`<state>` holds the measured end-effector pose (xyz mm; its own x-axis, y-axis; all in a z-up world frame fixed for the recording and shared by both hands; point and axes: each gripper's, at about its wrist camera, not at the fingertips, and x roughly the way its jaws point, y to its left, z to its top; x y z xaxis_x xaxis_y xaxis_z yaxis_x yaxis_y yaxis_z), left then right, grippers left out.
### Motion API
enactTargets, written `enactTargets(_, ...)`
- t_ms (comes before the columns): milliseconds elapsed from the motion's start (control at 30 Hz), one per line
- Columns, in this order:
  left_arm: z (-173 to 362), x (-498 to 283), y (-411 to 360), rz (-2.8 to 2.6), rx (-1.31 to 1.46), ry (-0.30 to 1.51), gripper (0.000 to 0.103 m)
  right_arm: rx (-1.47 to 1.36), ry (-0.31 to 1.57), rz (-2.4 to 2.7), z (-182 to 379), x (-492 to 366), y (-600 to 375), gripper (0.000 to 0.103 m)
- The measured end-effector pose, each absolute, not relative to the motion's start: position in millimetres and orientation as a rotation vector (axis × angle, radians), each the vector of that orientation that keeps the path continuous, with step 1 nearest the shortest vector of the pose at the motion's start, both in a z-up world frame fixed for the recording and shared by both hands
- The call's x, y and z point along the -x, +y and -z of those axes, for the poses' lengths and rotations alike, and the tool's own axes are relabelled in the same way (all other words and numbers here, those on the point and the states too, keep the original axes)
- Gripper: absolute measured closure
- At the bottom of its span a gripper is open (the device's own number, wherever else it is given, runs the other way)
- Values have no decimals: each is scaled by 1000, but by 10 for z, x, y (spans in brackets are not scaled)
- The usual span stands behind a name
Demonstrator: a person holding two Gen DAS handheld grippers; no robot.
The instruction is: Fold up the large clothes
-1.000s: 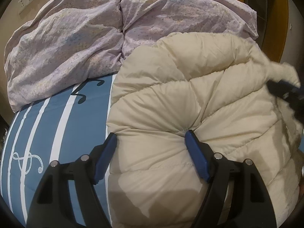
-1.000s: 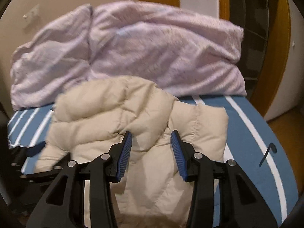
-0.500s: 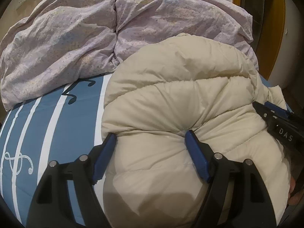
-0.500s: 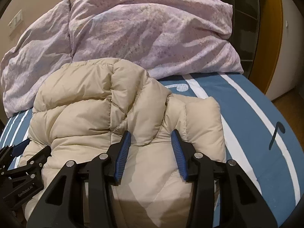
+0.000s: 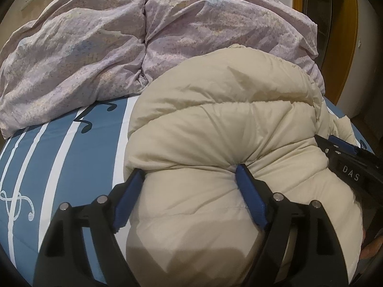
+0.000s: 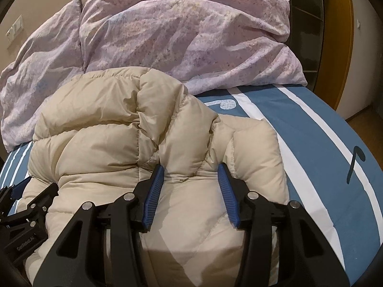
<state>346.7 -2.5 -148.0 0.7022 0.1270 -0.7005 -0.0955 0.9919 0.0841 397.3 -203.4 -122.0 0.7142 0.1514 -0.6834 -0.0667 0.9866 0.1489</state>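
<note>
"DAS" is read on the right gripper (image 5: pixel 344 154); both it and the left gripper (image 5: pixel 189 179) are clamped on the puffy jacket (image 5: pixel 215 119); open striped bed (image 6: pixel 323 143) is seen rightward.

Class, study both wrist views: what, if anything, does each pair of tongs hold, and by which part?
Both tongs, left and right, pinch the beige puffer jacket, each by a bunched fold of its near quilted edge.
</note>
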Motion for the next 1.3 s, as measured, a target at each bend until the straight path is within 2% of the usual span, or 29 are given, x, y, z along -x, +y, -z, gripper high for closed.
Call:
enactTargets(300, 1497, -3460, -32, -115, -70, 758, 23, -105, 778, -112, 1227, -4000, -2002, 53)
enactTargets(733, 1512, -3453, 25, -115, -38, 748, 17, -106, 779, -114, 1227, -4003, -2003, 52)
enactTargets(1300, 1523, -3448, 24, -116, -39, 745, 17, -107, 780, -117, 1234, -4004, -2005, 51)
